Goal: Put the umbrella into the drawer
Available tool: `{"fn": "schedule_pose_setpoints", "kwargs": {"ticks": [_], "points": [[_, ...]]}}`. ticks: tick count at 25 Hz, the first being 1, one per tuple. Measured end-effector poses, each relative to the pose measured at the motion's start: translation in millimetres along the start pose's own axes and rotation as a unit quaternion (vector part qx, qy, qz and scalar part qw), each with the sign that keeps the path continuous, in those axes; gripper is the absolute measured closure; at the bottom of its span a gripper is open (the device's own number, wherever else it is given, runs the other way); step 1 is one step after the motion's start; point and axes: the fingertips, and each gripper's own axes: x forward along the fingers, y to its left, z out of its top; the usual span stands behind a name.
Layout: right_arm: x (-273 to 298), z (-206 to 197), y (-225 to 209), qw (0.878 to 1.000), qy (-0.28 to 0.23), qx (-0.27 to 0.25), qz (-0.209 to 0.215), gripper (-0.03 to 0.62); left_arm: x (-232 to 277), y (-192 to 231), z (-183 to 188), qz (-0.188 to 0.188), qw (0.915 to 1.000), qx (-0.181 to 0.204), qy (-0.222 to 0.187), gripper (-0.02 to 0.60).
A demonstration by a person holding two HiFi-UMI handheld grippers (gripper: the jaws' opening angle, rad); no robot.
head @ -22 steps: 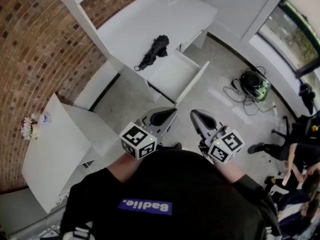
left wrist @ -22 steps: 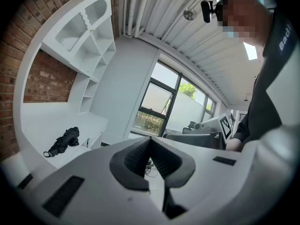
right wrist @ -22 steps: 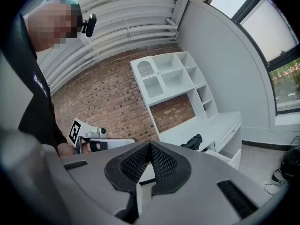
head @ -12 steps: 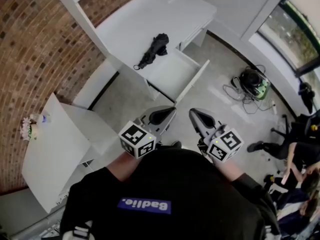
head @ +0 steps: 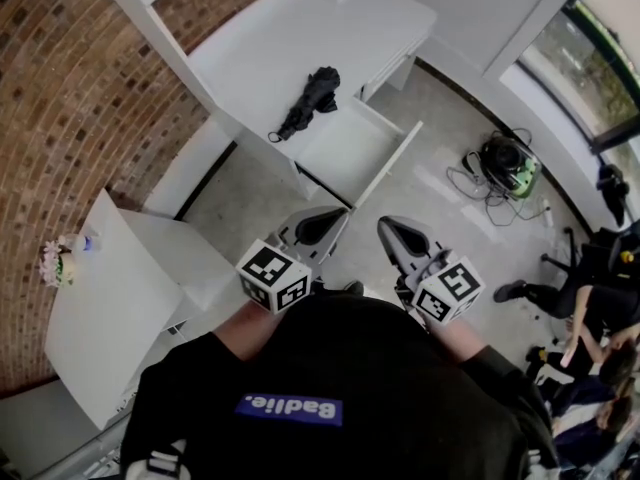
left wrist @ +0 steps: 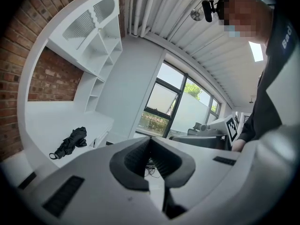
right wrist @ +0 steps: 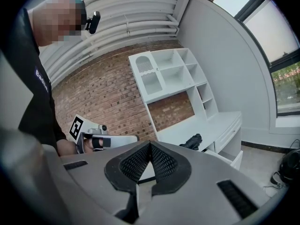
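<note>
A folded black umbrella (head: 308, 102) lies on the white desk top (head: 270, 48), just behind the pulled-out white drawer (head: 350, 153). The drawer looks empty. The same umbrella (left wrist: 70, 142) shows at the left in the left gripper view, and the umbrella (right wrist: 191, 141) is small and far in the right gripper view. My left gripper (head: 336, 218) and right gripper (head: 384, 228) hang side by side in front of the drawer, well short of it. Both have their jaws shut with nothing between them.
A brick wall (head: 70, 98) runs along the left. A low white cabinet (head: 110, 298) with a small flower pot (head: 55, 261) stands at lower left. Cables and a dark bag (head: 505, 168) lie on the floor at right, where seated people (head: 590, 298) are.
Both grippers have crept slightly forward toward the drawer; the umbrella and drawer have not moved.
</note>
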Motion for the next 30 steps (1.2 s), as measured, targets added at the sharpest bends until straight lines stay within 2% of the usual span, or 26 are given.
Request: {"fn": "schedule_pose_setpoints", "kwargs": {"ticks": [6,17,22,30], "points": [[26,3,-12,1.0,0.003,-0.002,-0.02,0.565,5,38,12,0.006,0.9999,-0.004,-0.007,0.578],[100,34,-29,0.997,-0.019,-0.005,-0.07,0.565,10,126,55,-0.013,0.9997,0.022,-0.004,0.578],[120,38,-37,0.996,-0.022,0.0,-0.09,0.565,16,155,56,-0.022,0.9992,0.032,0.004,0.578],[126,44,-68,0.996,-0.019,-0.001,-0.092,0.565,45,185,57,0.0,0.999,0.041,0.019,0.578]]}}
